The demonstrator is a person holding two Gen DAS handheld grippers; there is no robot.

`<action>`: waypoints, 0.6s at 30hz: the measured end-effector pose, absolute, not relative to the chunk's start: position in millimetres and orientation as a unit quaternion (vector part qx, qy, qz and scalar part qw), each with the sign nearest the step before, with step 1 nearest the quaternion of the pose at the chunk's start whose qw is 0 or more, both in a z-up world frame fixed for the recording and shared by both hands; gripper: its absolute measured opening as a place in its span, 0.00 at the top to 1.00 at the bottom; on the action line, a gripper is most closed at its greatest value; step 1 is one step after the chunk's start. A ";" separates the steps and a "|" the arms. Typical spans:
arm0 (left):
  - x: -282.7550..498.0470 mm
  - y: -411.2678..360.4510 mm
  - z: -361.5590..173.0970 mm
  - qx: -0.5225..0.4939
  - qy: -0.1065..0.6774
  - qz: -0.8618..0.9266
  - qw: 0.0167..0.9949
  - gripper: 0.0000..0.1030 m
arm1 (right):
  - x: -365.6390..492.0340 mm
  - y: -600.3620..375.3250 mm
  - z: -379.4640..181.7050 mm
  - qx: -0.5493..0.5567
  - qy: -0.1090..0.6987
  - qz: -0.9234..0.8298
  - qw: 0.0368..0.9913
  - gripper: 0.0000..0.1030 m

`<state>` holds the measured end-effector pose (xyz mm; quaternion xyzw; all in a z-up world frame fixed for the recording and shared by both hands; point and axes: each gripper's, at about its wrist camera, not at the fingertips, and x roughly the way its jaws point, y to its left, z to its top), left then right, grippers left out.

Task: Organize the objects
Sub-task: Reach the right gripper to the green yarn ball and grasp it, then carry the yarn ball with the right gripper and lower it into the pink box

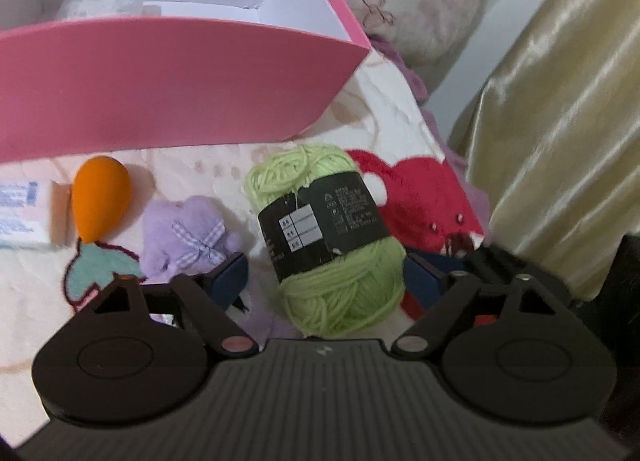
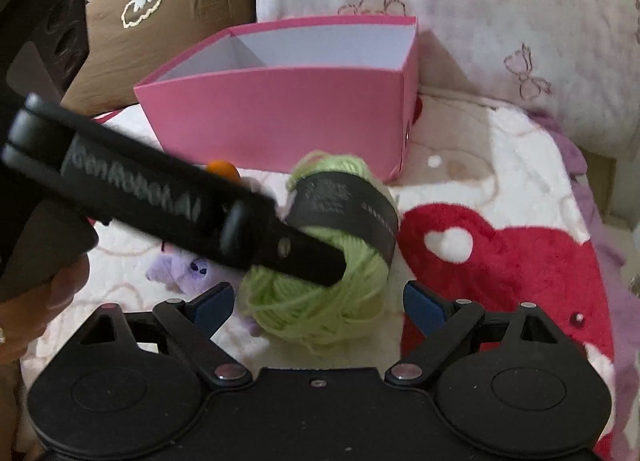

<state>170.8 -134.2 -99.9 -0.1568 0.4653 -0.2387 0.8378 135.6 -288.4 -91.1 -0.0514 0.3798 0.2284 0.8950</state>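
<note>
The green yarn skein (image 1: 326,237) lies on the blanket (image 1: 392,101) near its right edge, with bare fleece between it and the pink box (image 1: 160,89). The left gripper (image 1: 326,281) is spread wide, straddling the skein. The right gripper (image 2: 318,303) is spread too, holding nothing. Beside the skein lie a purple plush (image 1: 188,237) and an orange sponge (image 1: 100,201).

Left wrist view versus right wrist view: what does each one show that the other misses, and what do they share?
Only the left wrist view shows the whole orange sponge, the white carton beside it, the teal patch and the gold curtain.

Only the right wrist view shows the brown cushion and the left gripper from outside, reaching over the yarn.

Both show the green yarn ball between open fingers, the pink box, the purple plush and the red heart blanket.
</note>
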 end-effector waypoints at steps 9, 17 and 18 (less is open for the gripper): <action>170.3 -129.9 -110.8 -0.196 0.456 -0.249 0.832 0.53 | 142.9 -289.5 -98.0 -0.040 0.379 0.226 0.897 0.41; 148.7 -130.6 -75.5 -0.169 0.446 -0.259 0.840 0.54 | 114.1 -281.8 -69.5 -0.039 0.361 0.214 0.907 0.45; 146.0 -129.8 -70.0 -0.166 0.446 -0.261 0.840 0.54 | 111.0 -280.8 -64.4 -0.035 0.360 0.213 0.907 0.45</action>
